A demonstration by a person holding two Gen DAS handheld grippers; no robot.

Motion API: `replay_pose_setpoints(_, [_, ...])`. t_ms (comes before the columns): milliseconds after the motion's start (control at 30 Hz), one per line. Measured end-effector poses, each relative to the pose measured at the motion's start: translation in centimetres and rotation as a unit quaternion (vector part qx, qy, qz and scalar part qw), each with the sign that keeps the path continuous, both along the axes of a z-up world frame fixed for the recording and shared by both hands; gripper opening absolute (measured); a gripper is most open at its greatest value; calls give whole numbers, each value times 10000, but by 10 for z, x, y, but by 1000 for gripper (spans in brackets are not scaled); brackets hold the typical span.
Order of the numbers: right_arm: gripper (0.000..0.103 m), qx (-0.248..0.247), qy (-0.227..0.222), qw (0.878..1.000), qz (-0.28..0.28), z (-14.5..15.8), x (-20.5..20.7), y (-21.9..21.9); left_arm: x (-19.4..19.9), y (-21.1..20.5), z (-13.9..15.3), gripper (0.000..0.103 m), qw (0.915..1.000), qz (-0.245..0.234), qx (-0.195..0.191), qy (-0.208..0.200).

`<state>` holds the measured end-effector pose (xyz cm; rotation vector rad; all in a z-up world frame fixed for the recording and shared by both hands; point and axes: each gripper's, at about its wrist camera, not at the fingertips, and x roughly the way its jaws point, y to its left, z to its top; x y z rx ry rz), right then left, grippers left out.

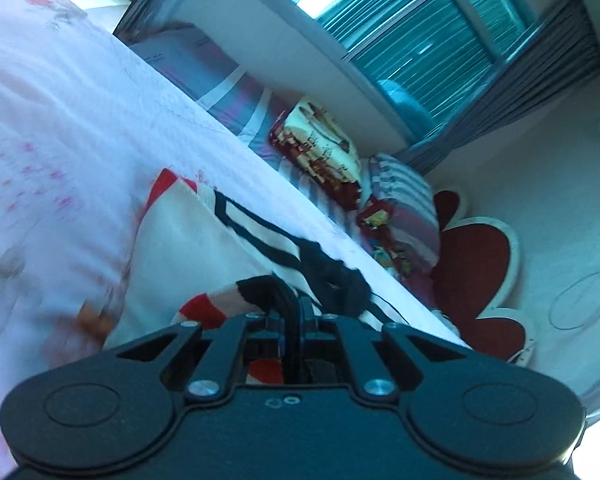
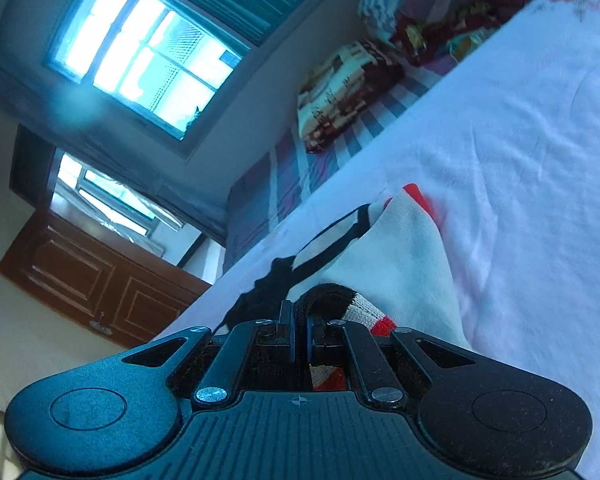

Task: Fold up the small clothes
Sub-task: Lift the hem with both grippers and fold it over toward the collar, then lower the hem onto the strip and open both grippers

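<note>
Left wrist view: the left tool is pinching the garment, its jaws pressed together on a dark ribbed edge with red and white knit just beside it. The garment, a small cream piece with black stripes and red trim, is lying on the pink bedspread, spreading away from the tool toward the far left. A dark strap of it is bunching just right of the jaws. The near part of the bedspread is blurring badly. Off the bed's right edge, striped bedding and a patterned pillow are sitting lower down, with a red heart-shaped rug farther right. A window with blue blinds is filling the far wall.

Right wrist view: the right tool is also clamping the garment, its blue-edged jaws closed on a dark ribbed band with red and white stripes. The cream cloth is draping from the jaws toward the far right over the bedspread. Black trim is trailing to the far left of the jaws. Beyond the bed's left edge, the pillow is resting on striped bedding. A bright window and a brown wooden cabinet are showing at the left.
</note>
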<state>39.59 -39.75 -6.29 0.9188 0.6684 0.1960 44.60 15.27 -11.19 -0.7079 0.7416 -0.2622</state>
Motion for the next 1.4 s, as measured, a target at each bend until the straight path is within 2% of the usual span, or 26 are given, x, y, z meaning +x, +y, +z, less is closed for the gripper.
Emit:
replay_pose_setpoints(133, [4,211,205,9996,-34,-28,50,-7,47,-2,-17,5,9996,1,231,184])
replay_pose_setpoints(200, [5,212,253,9994,-72,-40,68,-9,62,-4,-25,11,9994,-73,314,83])
replay_pose_setpoints(233, [7,123,195,9997,-92,-44,75,-10,66,-4,-28,20,9994,-25,332,-17])
replay_pose_setpoints(267, [13,30,174,9998,-98,-47,78,-10,67,-4,-30,43,9994,81,317,-119])
replay_pose_setpoints(300, [42,-38,162,9998,-144,-50,81,-10,67,-2,-31,60,9991,199,287,-237])
replay_pose_setpoints(333, [73,-160,59,9995,-281,-49,79,-12,64,-2,-30,83,9981,369,337,-347])
replay_pose_setpoints(400, [76,-356,-254,9978,-493,-45,71,-16,56,0,-27,80,9962,459,431,-595])
replay_pose_setpoints(467, [75,-309,-360,9983,-327,-44,66,-18,55,0,-25,72,9961,303,582,-586])
replay_pose_setpoints(500, [75,-524,-426,9976,-183,-40,64,-14,56,-2,-24,70,9953,170,762,-580])
replay_pose_setpoints(567, [72,-1059,-484,9931,128,-32,66,0,63,-11,-23,58,9905,-119,1278,-483])
replay_pose_setpoints(600, [64,-1319,-469,9897,299,-30,69,7,68,-15,-22,56,9876,-254,1493,-405])
replay_pose_setpoints(633, [57,-1616,-397,9851,424,-30,75,15,72,-21,-23,51,9840,-382,1715,-307])
replay_pose_setpoints(667, [54,-1911,-364,9794,551,-31,81,25,76,-26,-24,48,9789,-482,1970,-233])
replay_pose_setpoints(733, [52,-2419,-299,9665,809,-36,90,40,80,-40,-24,48,9676,-758,2404,-178])
replay_pose_setpoints(800, [51,-2914,-209,9508,1028,-46,96,60,81,-54,-24,47,9523,-922,2902,-203])
replay_pose_setpoints(833, [43,-3116,-242,9439,1064,-47,96,67,80,-58,-24,42,9467,-964,3066,-208])
replay_pose_setpoints(867, [35,-3310,-258,9367,1111,-51,96,75,78,-61,-23,30,9422,-958,3200,-252])
replay_pose_setpoints(933, [16,-3628,-347,9242,1138,-56,92,86,72,-67,-21,14,9378,-944,3313,-427])
replay_pose_setpoints(967, [11,-3703,-421,9207,1161,-58,91,90,69,-70,-22,6,9356,-908,3376,-500])
replay_pose_setpoints(1000, [8,-3797,-479,9168,1141,-59,88,93,66,-72,-21,3,9337,-881,3419,-595])
replay_pose_setpoints(1067, [7,-3911,-672,9124,1006,-60,86,97,61,-72,-18,3,9395,-693,3273,-736])
replay_pose_setpoints(1200, [6,-3885,-950,9152,503,-49,81,90,58,-59,-11,3,9508,-98,2929,-1000])
replay_pose_setpoints(1300, [6,-3898,-703,9171,450,-59,90,87,66,-58,-17,3,9495,92,3055,-712])
replay_pose_setpoints(1367, [6,-3766,-323,9245,495,-69,96,80,76,-55,-28,4,9520,111,3032,-410])
replay_pose_setpoints(1400, [6,-3678,-192,9284,486,-73,99,77,77,-57,-30,4,9505,152,3073,-433])
